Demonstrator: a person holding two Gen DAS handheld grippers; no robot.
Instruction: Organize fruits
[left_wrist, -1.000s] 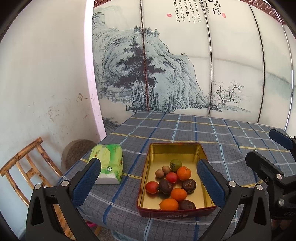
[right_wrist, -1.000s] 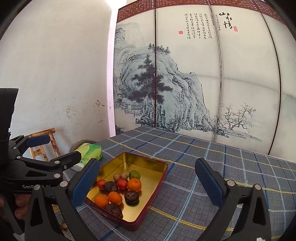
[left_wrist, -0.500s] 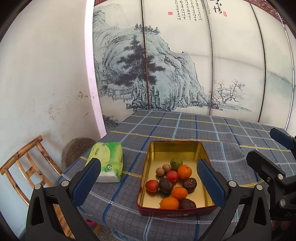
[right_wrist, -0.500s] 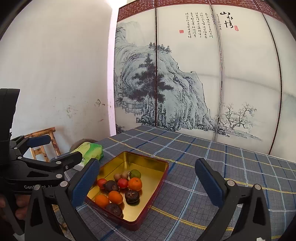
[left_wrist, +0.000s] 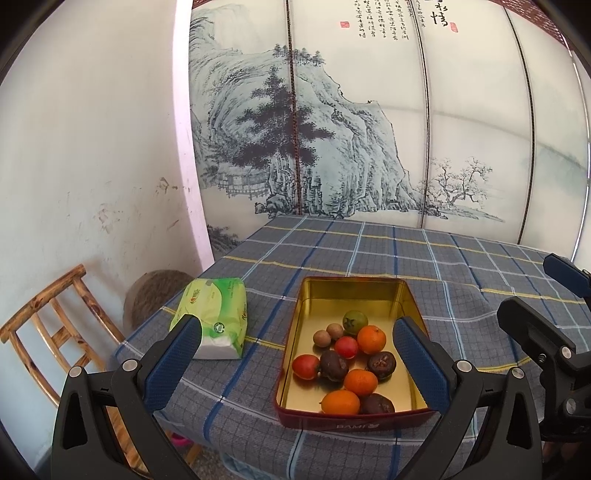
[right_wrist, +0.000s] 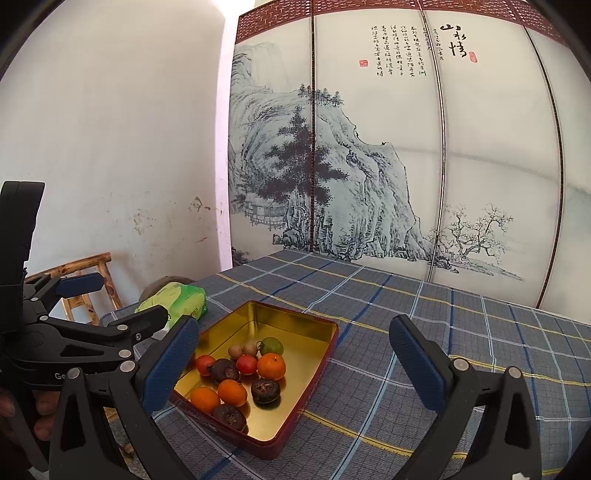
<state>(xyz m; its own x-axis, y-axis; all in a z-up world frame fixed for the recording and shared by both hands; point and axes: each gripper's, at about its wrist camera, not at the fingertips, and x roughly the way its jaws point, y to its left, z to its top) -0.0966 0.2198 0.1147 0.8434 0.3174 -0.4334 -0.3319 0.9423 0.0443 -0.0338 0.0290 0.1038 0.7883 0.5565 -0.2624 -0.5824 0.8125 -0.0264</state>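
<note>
A gold-lined red tin (left_wrist: 354, 291) (right_wrist: 295, 325) sits on the checked tablecloth near the front edge. It holds several small fruits: oranges (left_wrist: 371, 339) (right_wrist: 271, 366), red ones (left_wrist: 306, 366) (right_wrist: 246, 364), dark brown ones (left_wrist: 381, 364) (right_wrist: 265, 391), a green one (left_wrist: 354, 320) (right_wrist: 272, 346) and two small tan ones (left_wrist: 321, 338). My left gripper (left_wrist: 295, 363) is open and empty, in front of and above the tin. My right gripper (right_wrist: 295, 365) is open and empty, to the right of the tin. Each gripper shows at the edge of the other's view.
A green tissue pack (left_wrist: 212, 317) (right_wrist: 173, 299) lies left of the tin. A wooden stool (left_wrist: 55, 325) and a round grey object (left_wrist: 155, 295) stand off the table's left side. A painted screen (left_wrist: 369, 129) backs the table (right_wrist: 461, 332).
Both grippers have drifted slightly, so the tin and table sit a little lower in the views. Nothing was grasped or moved.
</note>
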